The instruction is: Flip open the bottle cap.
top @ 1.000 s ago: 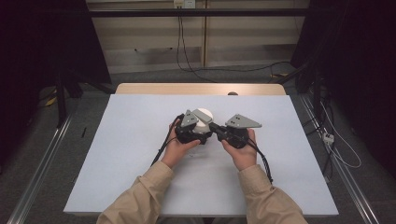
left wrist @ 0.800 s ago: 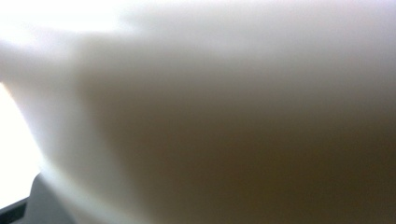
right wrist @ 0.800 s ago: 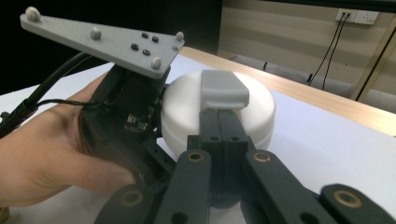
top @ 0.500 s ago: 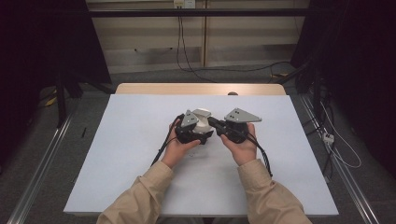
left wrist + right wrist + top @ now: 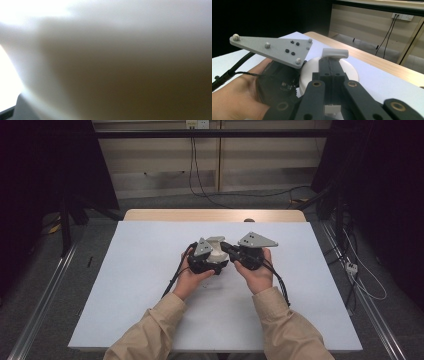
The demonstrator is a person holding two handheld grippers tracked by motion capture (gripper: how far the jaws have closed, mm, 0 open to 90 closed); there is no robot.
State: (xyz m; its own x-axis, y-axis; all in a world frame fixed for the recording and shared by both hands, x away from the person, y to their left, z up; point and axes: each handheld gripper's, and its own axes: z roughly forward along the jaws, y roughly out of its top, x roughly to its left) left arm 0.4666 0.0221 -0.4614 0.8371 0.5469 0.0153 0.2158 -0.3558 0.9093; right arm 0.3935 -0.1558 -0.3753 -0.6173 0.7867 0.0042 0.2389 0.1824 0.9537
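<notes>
At table centre, a white round object (image 5: 216, 251), smooth, matte and domed, held between two hand-held grippers. Left gripper (image 5: 206, 261) pressed against the near-left side of the object; jaw state impossible to tell, with the left gripper view a close cream-to-brown blur of the same white surface (image 5: 125, 62). Right gripper (image 5: 333, 55) reaching in from the right, its black jaws drawn together and clamped on a small pale grey tab (image 5: 335, 52) standing on top of the object. Grey three-cornered plates, flat and studded with small screws and pale knobs, on both grippers (image 5: 257, 240). Black cables trailing back along tan sleeves (image 5: 150, 330).

Around the work, wide bare room on the white table cover (image 5: 125, 290) to left, right and front; a strip of light wood table edge (image 5: 165, 215) at the far side, well apart from the object. Beyond, metal floor rails on both sides and a wall socket with hanging cords. No readable writing or brand marks anywhere.
</notes>
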